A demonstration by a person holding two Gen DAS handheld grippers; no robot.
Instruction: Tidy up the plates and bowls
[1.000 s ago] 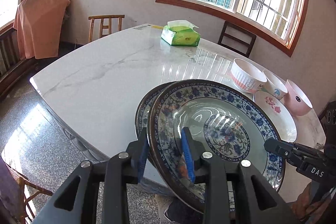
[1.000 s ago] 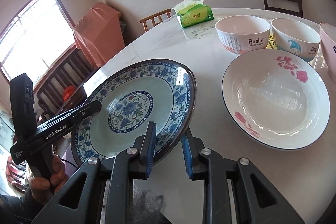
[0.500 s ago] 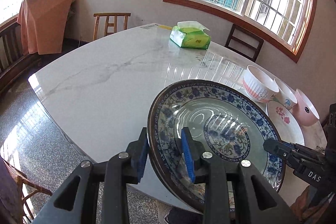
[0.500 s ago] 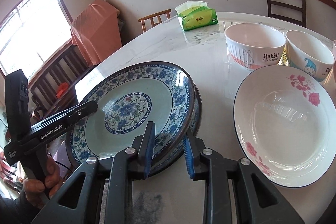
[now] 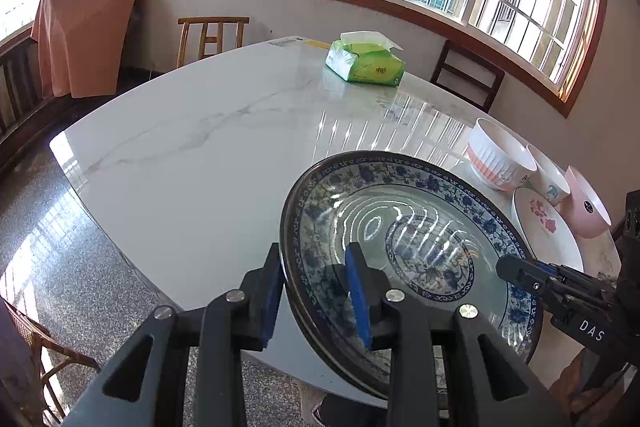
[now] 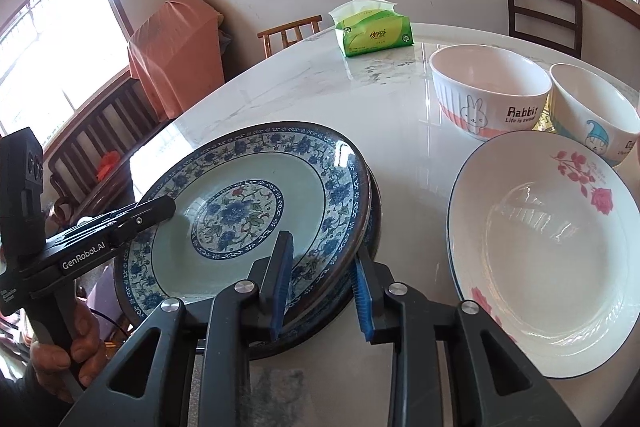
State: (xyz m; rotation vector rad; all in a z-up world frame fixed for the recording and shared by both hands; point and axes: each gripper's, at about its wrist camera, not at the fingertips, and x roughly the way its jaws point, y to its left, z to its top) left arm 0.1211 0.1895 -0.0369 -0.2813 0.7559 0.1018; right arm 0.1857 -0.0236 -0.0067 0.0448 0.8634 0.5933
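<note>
A blue-patterned plate (image 5: 404, 239) (image 6: 248, 211) lies on a second matching plate (image 6: 372, 223) at the near table edge. My left gripper (image 5: 316, 299) straddles its left rim, jaws parted around it. My right gripper (image 6: 322, 287) straddles its right rim, jaws wider than the rim. A white rose plate (image 6: 548, 259) (image 5: 544, 231) lies to the right. Behind it stand a rabbit bowl (image 6: 488, 91) (image 5: 500, 155), a second white bowl (image 6: 592, 111) (image 5: 550, 179) and a pink bowl (image 5: 588, 203).
A green tissue pack (image 5: 364, 63) (image 6: 376, 31) sits at the far side of the white marble table (image 5: 200, 147). Wooden chairs (image 5: 212, 31) stand around it. An orange-covered object (image 5: 84, 27) stands by the wall at left.
The top blue plate has come down onto the lower matching plate, which now hardly shows. Both grippers' jaws have widened around its rim.
</note>
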